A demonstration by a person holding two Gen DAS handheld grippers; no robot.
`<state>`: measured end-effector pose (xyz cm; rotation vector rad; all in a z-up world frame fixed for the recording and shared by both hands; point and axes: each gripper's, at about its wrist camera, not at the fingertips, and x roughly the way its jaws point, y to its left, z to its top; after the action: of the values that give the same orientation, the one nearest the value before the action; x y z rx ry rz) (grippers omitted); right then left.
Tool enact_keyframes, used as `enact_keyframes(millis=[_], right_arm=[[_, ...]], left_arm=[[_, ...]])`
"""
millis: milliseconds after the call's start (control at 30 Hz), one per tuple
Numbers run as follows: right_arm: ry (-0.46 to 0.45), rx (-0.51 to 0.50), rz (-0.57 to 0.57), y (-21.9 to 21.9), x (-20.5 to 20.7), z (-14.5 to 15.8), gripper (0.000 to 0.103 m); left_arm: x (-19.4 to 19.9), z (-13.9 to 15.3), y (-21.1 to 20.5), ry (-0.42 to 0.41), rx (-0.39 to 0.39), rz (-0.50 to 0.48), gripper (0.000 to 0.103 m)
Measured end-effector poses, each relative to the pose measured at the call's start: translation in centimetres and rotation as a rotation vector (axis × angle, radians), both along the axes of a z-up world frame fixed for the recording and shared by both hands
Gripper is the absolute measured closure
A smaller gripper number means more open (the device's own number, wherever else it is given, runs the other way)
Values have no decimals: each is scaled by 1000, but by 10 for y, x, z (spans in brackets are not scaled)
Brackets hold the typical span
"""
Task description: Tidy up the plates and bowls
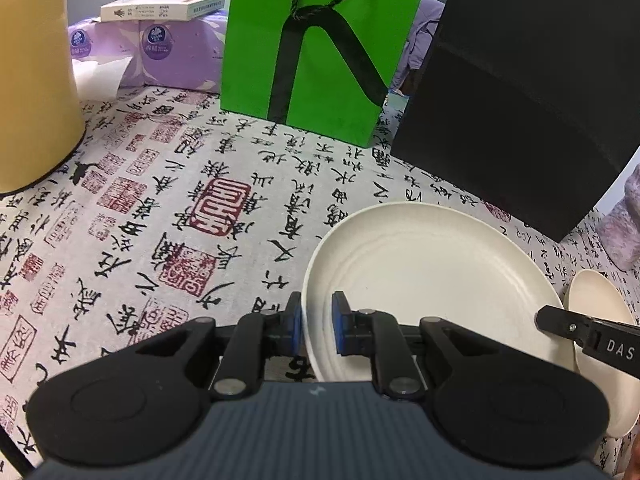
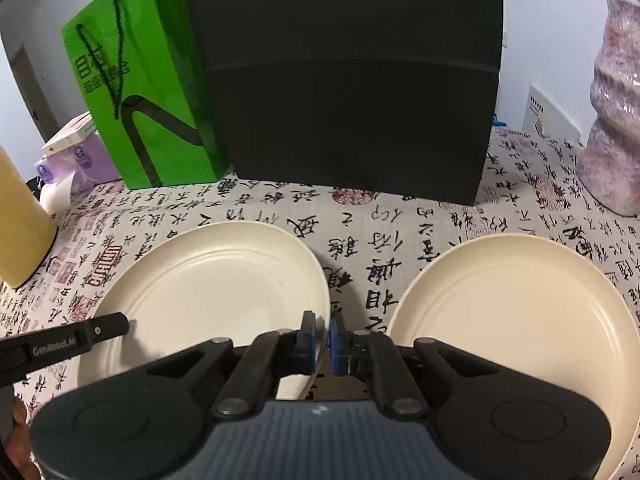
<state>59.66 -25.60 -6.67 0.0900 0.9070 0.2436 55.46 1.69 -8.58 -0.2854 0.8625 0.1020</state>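
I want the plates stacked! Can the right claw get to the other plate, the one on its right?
Probably not yet. The right claw is shut on the rim of the left plate. The right plate sits close beside it with nothing on it, so once the claw lets go, the way looks free.

A bench [image 1: 168, 216] draped in calligraphy-printed cloth fills the lower frame. Behind it, a pale wall [image 2: 560, 40] runs along the top, with a dim doorway [image 2: 24, 80] at upper left.

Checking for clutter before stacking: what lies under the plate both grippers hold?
Under the left plate only the calligraphy-print tablecloth shows around its rim. Whatever sits beneath its middle is covered.
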Motion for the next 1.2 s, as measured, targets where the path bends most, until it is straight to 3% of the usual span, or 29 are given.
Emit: enact_keyframes(millis=[1200], right_arm=[[-108, 70, -19, 1, -51, 57, 97]], left_arm=[[-43, 62, 2, -124, 28, 10, 88]])
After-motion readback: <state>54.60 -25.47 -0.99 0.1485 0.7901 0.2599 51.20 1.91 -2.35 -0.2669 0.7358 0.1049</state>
